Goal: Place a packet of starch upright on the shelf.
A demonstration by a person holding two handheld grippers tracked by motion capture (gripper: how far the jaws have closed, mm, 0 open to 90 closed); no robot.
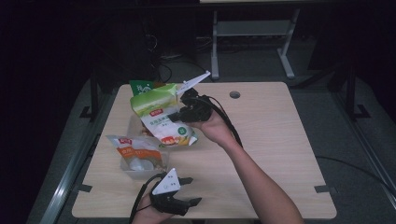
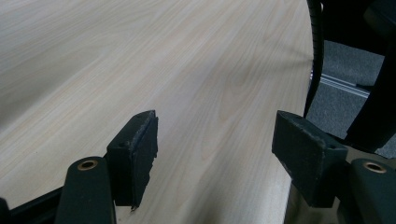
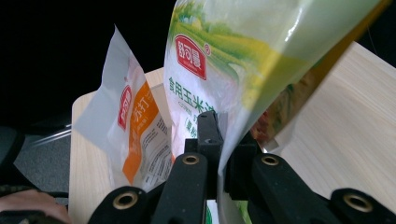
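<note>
The right tool (image 1: 180,113) clamps a green-and-white pouch (image 1: 161,119) above the table (image 1: 271,140) while the left tool (image 1: 189,191), jaws wide apart and empty, rests near an orange pouch (image 1: 137,151).

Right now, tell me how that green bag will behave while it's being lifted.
The green bag is probably floppy: it bends and sags away from the right gripper pinching its edge. The glossy film may be slippery. Its contents look powdery, so the weight may shift.

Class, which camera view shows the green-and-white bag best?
The right gripper view: the green-and-white bag is close, its print readable, pinched by the right hand-held gripper. The high view shows it small; the left gripper view shows table.
</note>
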